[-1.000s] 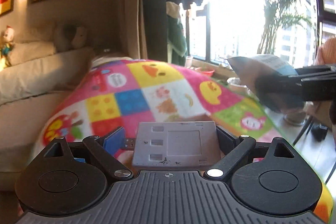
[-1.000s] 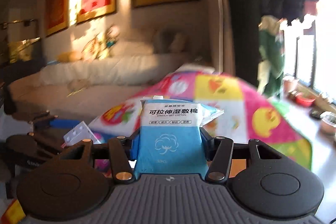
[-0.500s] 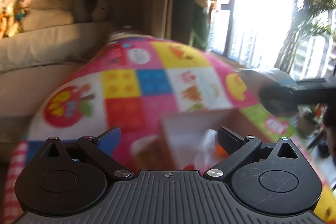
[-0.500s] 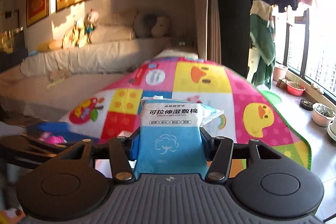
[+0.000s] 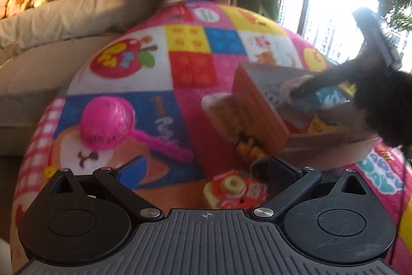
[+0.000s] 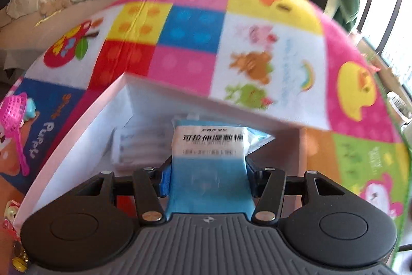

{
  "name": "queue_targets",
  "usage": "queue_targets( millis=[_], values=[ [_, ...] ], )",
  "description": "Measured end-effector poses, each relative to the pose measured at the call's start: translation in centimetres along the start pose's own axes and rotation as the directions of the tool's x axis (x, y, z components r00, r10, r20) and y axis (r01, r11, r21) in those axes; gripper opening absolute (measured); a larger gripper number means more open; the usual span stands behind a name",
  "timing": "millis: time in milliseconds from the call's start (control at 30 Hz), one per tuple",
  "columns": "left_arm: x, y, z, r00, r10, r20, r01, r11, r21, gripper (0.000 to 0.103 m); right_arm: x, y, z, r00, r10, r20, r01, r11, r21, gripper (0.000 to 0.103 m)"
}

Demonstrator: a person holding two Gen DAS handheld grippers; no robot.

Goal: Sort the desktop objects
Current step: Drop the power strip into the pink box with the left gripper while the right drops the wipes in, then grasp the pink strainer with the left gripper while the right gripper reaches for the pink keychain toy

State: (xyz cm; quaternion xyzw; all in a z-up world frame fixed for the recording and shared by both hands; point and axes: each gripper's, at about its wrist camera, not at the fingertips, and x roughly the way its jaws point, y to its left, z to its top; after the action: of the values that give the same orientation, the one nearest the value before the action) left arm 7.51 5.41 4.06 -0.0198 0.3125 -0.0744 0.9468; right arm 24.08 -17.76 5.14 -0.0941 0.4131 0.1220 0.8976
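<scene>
Right gripper (image 6: 207, 178) tilts steeply down over the open box (image 6: 77, 130), a blue-and-white wet cotton packet (image 6: 209, 161) clamped between its pads; the jaws are opening, yet in the right wrist view both pads press the packet's sides. The packet's far end hangs inside the box, above a pale ribbed item lying on the box floor that is too blurred to name. From the left wrist view the same gripper (image 5: 303, 92) shows as a dark shape reaching in from the right, its tips and the packet (image 5: 322, 97) low within the brown-walled box (image 5: 260, 110).

Left gripper (image 5: 206, 169) points down at a gentler slant over the colourful play mat (image 5: 190, 68), its jaws opening and spread wide, nothing between them. Just beyond its right finger lies a small red and yellow toy (image 5: 234, 190). A pink mesh scoop (image 5: 110, 123) rests on the mat to the left, well apart from the box. A round clear container (image 5: 224, 110) sits touching the box's left wall.
</scene>
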Motion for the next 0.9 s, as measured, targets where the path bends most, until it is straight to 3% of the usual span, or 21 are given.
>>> queue_targets(
  millis=[67,100,200,267,400,533,600,667,800,833,867,900],
  values=[
    [-0.5,0.5,-0.4,1.0,0.025,-0.001,-0.025,1.0,0.016,0.103,-1.6,-0.5,-0.2,0.999,0.005,0.054,-0.007,0.999,0.05,0.073],
    [-0.8,1.0,-0.4,0.999,0.048,0.004,-0.048,0.999,0.015,0.103,-2.6,-0.6,-0.1,0.997,0.001,0.082,-0.006,0.998,0.06,0.075],
    [-1.6,2.8,-0.4,0.986,0.164,0.021,-0.163,0.985,-0.059,0.103,-6.8,0.1,-1.0,0.979,-0.028,0.202,0.017,0.998,0.053,0.076],
    [-1.9,4.3,-0.3,0.976,0.218,0.018,-0.213,0.966,-0.143,0.103,-9.8,1.3,-2.4,0.96,0.025,0.279,-0.033,0.999,0.025,0.078],
    [-2.6,6.3,-0.4,0.969,0.246,-0.004,-0.237,0.929,-0.282,0.103,-13.5,6.4,-6.7,0.921,0.14,0.362,-0.105,0.988,-0.115,0.077],
    [-3.4,6.6,-0.9,0.96,0.28,0.002,-0.264,0.907,-0.327,0.103,-13.5,12.3,-10.4,0.914,0.282,0.292,-0.2,0.938,-0.282,0.065],
    [-3.6,6.7,-1.2,0.961,0.275,-0.009,-0.259,0.894,-0.366,0.103,-12.0,15.3,-11.5,0.926,0.283,0.251,-0.191,0.922,-0.336,0.064],
    [-3.8,6.8,-1.4,0.963,0.27,-0.011,-0.254,0.892,-0.374,0.103,-9.9,17.0,-11.2,0.945,0.268,0.188,-0.201,0.928,-0.314,0.064],
    [-4.3,6.9,-1.4,0.959,0.284,0.0,-0.266,0.899,-0.347,0.103,-6.9,17.7,-9.9,0.959,0.261,0.112,-0.24,0.954,-0.178,0.067],
    [-4.2,7.0,-1.4,0.96,0.281,0.001,-0.264,0.902,-0.341,0.103,-6.5,17.9,-9.7,0.959,0.259,0.111,-0.239,0.957,-0.166,0.064],
    [-4.0,7.0,-1.3,0.96,0.279,0.002,-0.262,0.905,-0.334,0.103,-6.3,18.1,-9.7,0.961,0.255,0.11,-0.237,0.959,-0.158,0.055],
    [-3.8,7.0,-1.3,0.96,0.28,0.001,-0.264,0.907,-0.327,0.103,-6.3,18.2,-9.7,0.959,0.261,0.11,-0.243,0.958,-0.153,0.055]
  ],
)
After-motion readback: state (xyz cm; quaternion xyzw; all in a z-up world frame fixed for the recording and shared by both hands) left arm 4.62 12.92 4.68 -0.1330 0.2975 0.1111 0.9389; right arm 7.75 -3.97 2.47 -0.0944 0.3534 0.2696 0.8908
